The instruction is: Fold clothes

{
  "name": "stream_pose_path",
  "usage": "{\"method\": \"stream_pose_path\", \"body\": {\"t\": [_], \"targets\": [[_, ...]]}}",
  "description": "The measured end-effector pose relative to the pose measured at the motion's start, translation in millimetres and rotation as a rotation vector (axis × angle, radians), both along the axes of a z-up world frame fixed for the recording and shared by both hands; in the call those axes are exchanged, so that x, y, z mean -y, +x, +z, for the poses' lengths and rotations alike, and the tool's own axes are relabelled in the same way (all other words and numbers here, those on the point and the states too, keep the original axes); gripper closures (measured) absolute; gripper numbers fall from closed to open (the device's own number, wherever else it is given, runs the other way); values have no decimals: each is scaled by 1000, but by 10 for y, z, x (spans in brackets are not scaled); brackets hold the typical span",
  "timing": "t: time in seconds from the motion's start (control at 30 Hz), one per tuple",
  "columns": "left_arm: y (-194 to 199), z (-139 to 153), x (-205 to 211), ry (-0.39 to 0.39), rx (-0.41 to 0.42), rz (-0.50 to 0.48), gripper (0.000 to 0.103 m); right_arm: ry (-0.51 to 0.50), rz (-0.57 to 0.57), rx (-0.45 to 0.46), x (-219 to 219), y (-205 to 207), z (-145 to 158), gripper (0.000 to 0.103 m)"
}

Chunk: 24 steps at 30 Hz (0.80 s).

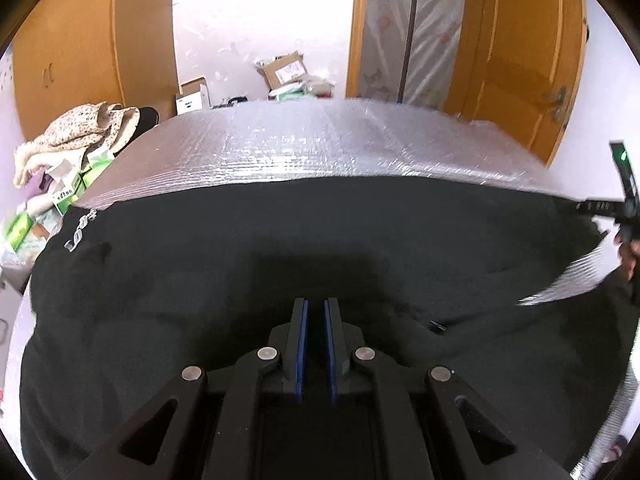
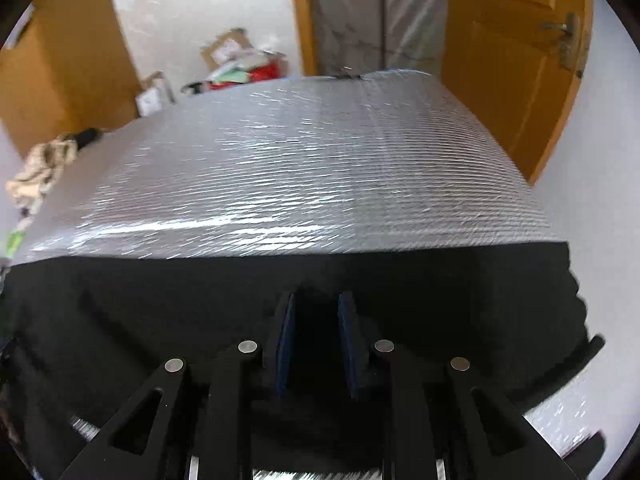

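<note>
While both wrist views look down across the work surface, a black garment (image 1: 280,248) lies spread flat over the near part of a silver bubble-wrap cover (image 1: 320,140) that sheathes the table; the far edge of the cloth runs roughly straight across the foil, with bare foil beyond it. White lettering (image 1: 82,232) shows near the left edge of the garment in the left wrist view, and a small dark tab, possibly a zip pull (image 1: 437,326), sits right of centre. Left gripper (image 1: 316,308): blue-padded fingers stand close together with a narrow gap between them, and against the dark cloth I cannot tell whether any fabric is pinched there. Right gripper (image 2: 317,300): jaws stand moderately apart over the black garment (image 2: 160,300); the space between the pads is dark, so whether cloth sits between them cannot be made out. The right wrist view is motion-blurred. At the right border of the left wrist view part of the other gripper's body (image 1: 624,196) shows with a green light, beside a hand (image 1: 628,256). Background: orange wooden doors (image 1: 520,60), a patterned cloth heap (image 1: 76,132) left of the table, green-and-white boxes (image 1: 24,232) below it, cardboard boxes (image 1: 286,70) on the floor against the white wall. A corner of bare foil (image 2: 560,420) shows at the lower right in the right wrist view.
</note>
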<state>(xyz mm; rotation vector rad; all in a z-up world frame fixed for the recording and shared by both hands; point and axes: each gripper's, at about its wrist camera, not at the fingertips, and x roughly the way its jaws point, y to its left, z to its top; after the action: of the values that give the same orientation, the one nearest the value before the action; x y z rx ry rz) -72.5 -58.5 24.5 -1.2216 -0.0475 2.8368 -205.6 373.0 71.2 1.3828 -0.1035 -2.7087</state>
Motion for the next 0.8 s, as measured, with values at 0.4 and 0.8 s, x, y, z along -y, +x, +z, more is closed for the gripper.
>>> {"method": "stream_pose_path", "body": {"t": [0.4,0.8], "targets": [[766,-136,926,23,26,297,95,-202,118,-115,394,885,240,80],[1115,-68,1116,40,-24,366,95,-287,47,-377,171,1442,707,80]]}}
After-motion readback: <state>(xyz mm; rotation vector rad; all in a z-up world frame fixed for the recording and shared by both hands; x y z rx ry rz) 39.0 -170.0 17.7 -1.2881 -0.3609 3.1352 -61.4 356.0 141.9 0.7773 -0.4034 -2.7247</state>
